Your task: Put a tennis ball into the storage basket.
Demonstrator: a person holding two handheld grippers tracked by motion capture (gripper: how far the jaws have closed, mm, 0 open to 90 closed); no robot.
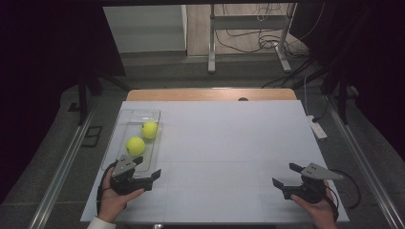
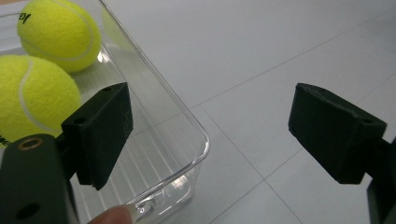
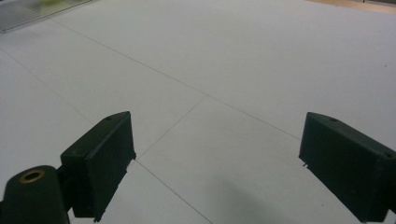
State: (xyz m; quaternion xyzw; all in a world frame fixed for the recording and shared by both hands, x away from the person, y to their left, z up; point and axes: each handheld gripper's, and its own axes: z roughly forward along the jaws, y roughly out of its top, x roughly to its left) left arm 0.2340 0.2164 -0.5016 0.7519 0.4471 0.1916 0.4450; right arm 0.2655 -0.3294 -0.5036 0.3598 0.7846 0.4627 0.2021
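Note:
Two yellow tennis balls lie in a clear plastic tray (image 1: 125, 119) at the table's left: the nearer ball (image 1: 135, 145) and the farther ball (image 1: 149, 129). My left gripper (image 1: 147, 168) stands open at the tray's near end, its jaws straddling the tray's near right corner (image 2: 198, 140) with nothing pressed between them. In the left gripper view the nearer ball (image 2: 32, 95) sits just behind the left jaw, the farther ball (image 2: 58, 32) beyond it. My right gripper (image 1: 285, 175) is open over bare table at the near right, nothing between its jaws (image 3: 215, 163).
The white tabletop (image 1: 224, 138) has a wooden strip along its far edge. A small white device (image 1: 317, 128) lies at the right edge. Metal rails flank the table, and a stand with cables is on the floor behind.

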